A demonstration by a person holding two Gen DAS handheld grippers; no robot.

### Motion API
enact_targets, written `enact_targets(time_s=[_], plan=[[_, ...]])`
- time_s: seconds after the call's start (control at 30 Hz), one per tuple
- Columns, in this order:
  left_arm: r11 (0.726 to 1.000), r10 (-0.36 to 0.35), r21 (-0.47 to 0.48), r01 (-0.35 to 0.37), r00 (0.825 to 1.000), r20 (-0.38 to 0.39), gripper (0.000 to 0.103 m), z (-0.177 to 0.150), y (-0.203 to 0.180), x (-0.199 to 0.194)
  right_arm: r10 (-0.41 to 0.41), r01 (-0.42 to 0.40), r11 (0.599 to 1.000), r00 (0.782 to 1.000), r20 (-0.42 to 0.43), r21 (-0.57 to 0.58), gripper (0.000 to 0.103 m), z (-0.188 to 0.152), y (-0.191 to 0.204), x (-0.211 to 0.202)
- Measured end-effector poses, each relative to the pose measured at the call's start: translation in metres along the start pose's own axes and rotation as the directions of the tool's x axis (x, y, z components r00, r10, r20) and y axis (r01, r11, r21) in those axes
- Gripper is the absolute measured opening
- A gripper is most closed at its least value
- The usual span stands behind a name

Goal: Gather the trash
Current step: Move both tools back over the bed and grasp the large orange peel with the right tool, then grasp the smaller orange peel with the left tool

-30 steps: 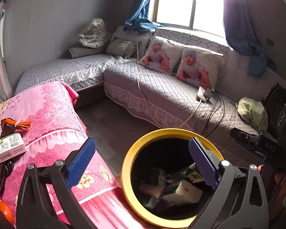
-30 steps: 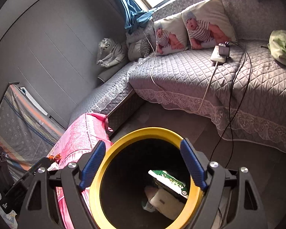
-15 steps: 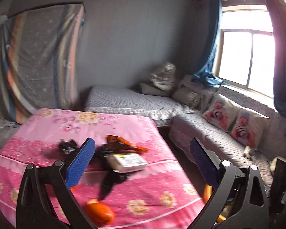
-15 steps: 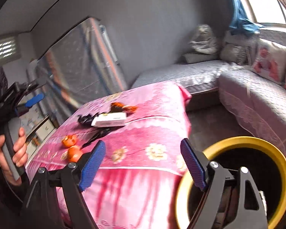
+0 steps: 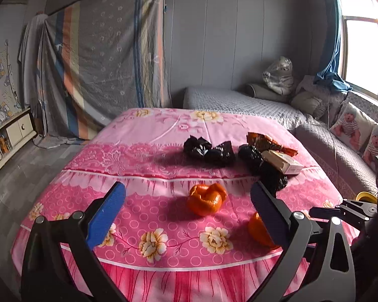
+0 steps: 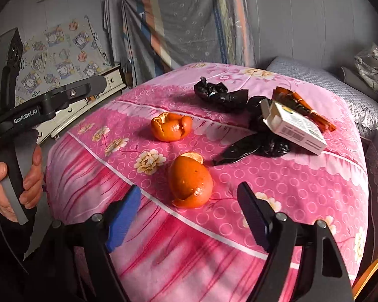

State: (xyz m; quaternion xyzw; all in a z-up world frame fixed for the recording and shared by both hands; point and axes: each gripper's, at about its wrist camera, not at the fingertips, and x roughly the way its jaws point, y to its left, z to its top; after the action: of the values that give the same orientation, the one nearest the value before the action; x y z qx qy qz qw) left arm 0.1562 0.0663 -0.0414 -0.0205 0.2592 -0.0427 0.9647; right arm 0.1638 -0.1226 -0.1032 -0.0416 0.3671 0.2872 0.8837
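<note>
Trash lies on a pink flowered tablecloth. One orange peel sits ahead of my open, empty left gripper. A second orange peel lies just ahead of my open, empty right gripper. Further back are crumpled black bags, another black bag, a white carton and an orange wrapper. The yellow bin rim shows at the table's right.
A grey quilted sofa with baby-print pillows runs along the right under the window. A sheet-covered object stands behind the table. A low white cabinet is at the left. The left gripper's handle and hand show in the right wrist view.
Both grippers swung from above the yellow bin to the pink table and came in close over the orange peels. Both stayed open.
</note>
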Motion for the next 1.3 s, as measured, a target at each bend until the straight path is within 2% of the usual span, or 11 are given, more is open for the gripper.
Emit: enact_targets(time_s=[0.13,0.27,0.43,0.5,0.83,0.93,1.1,1.13,1.17,1.27,1.3], plan=[[0.997,-0.068,-0.052,0.064,0.994,-0.087,0.095,-0.008,0.011,0.029,-0.019,0.019,1.000,0.998,-0.053,-0.009,0.067,0.004,0.002,0.024],[0.997,-0.057,-0.054,0.050,0.989,-0.136,0.095,-0.013,0.013,0.050,-0.027,0.027,1.000,0.996,-0.086,-0.002,0.062,0.008,-0.003,0.043],[0.997,-0.058,-0.052,0.049,0.984,-0.169,0.095,-0.015,0.013,0.066,-0.039,0.038,0.999,0.992,-0.117,-0.012,0.042,0.006,-0.004,0.057],[0.998,-0.048,-0.039,0.042,0.982,-0.181,0.095,-0.015,0.010,0.072,-0.035,0.034,0.999,0.993,-0.115,-0.011,0.038,0.004,-0.004,0.056],[1.000,-0.025,0.002,0.026,0.969,-0.246,0.095,-0.006,-0.009,0.110,0.077,-0.070,0.985,0.996,-0.040,0.159,0.037,-0.007,-0.029,0.007],[0.999,-0.046,-0.001,0.048,0.959,-0.280,0.094,-0.006,-0.015,0.125,0.076,-0.072,0.981,0.997,-0.014,0.178,0.037,-0.009,-0.032,-0.008],[1.000,-0.005,-0.011,0.001,0.949,-0.315,0.093,-0.010,-0.012,0.146,0.085,-0.087,0.977,0.996,0.019,0.194,0.037,-0.010,-0.033,-0.023],[0.999,-0.023,-0.032,0.013,0.946,-0.323,0.088,-0.010,-0.009,0.148,0.088,-0.091,0.976,0.996,0.024,0.198,0.037,-0.010,-0.033,-0.025],[0.998,-0.040,-0.049,0.025,0.944,-0.328,0.076,-0.011,-0.007,0.148,0.089,-0.093,0.975,0.996,0.027,0.201,0.037,-0.010,-0.033,-0.028],[0.998,-0.052,-0.055,0.036,0.942,-0.331,0.053,-0.011,-0.006,0.148,0.096,-0.102,0.973,0.995,0.038,0.206,0.037,-0.010,-0.033,-0.032],[0.998,-0.058,-0.053,0.042,0.939,-0.339,0.051,-0.011,-0.006,0.150,0.098,-0.105,0.972,0.994,0.040,0.209,0.037,-0.011,-0.033,-0.034]])
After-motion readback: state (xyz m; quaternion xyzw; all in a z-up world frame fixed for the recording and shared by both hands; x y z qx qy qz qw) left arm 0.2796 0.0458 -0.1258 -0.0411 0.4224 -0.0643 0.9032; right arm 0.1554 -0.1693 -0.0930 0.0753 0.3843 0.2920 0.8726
